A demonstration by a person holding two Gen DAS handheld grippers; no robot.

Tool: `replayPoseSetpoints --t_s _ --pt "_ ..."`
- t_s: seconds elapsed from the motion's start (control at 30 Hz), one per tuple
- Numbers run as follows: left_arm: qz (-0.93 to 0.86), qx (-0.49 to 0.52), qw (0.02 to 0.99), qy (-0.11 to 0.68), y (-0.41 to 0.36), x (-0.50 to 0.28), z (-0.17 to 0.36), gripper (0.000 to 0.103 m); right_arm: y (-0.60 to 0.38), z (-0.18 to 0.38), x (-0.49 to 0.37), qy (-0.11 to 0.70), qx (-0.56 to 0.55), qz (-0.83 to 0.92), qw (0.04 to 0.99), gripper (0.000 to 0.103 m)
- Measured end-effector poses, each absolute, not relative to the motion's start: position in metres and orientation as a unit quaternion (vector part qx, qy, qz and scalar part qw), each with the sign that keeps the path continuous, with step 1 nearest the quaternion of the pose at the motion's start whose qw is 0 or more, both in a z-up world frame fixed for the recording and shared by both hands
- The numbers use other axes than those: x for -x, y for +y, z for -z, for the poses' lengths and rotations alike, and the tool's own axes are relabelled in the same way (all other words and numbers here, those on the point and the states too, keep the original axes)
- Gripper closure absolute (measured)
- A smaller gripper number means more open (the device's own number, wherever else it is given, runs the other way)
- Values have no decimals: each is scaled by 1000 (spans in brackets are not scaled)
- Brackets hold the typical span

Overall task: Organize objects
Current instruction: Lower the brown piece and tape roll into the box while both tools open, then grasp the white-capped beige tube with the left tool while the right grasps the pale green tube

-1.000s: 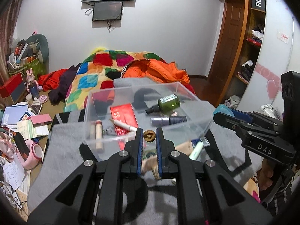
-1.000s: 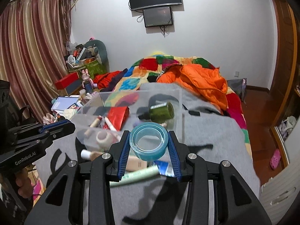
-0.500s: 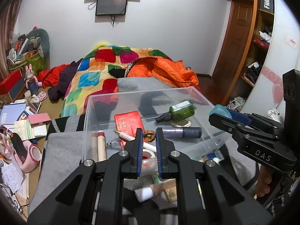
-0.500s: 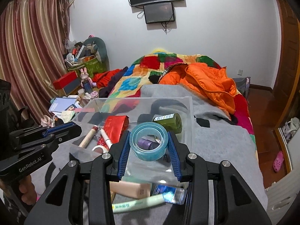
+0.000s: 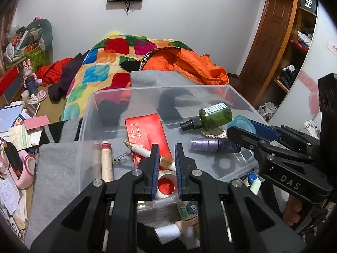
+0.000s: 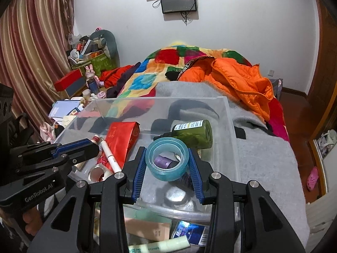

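If the right gripper (image 6: pixel 167 161), fingers clamping the tape roll (image 6: pixel 167 158), lets go crookedly above the clear bin (image 6: pixel 229 113), it could roll out, while the left gripper (image 5: pixel 166 161), fingers nearly closed on a small brown piece (image 5: pixel 166 162), might fumble it.

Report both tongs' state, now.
Left tongs: shut on a small brown object.
Right tongs: shut on the teal tape roll.

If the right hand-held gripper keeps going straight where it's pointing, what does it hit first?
Probably the purple bottle lying in the clear bin, seen through the teal tape roll the right hand-held gripper holds; depth is uncertain.
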State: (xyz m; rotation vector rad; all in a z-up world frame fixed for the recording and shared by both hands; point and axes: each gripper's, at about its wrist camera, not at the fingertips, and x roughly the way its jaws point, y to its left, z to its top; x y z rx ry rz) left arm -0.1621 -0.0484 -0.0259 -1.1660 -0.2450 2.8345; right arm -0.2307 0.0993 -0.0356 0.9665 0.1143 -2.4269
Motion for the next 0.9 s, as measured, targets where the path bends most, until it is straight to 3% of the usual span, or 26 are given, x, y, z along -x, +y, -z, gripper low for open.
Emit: replayPoseSetpoints --t_s 0.27,0.7,0.9 --pt "-922 378 36 -79 -48 159 23 89 97 36 228 51 -360 895 259 63" --pt "-935 347 40 -66 -37 110 -1 47 125 16 192 44 -333 910 243 46" --pt "-933 355 39 -53 -31 90 6 43 138 21 170 41 -336 912 233 39"
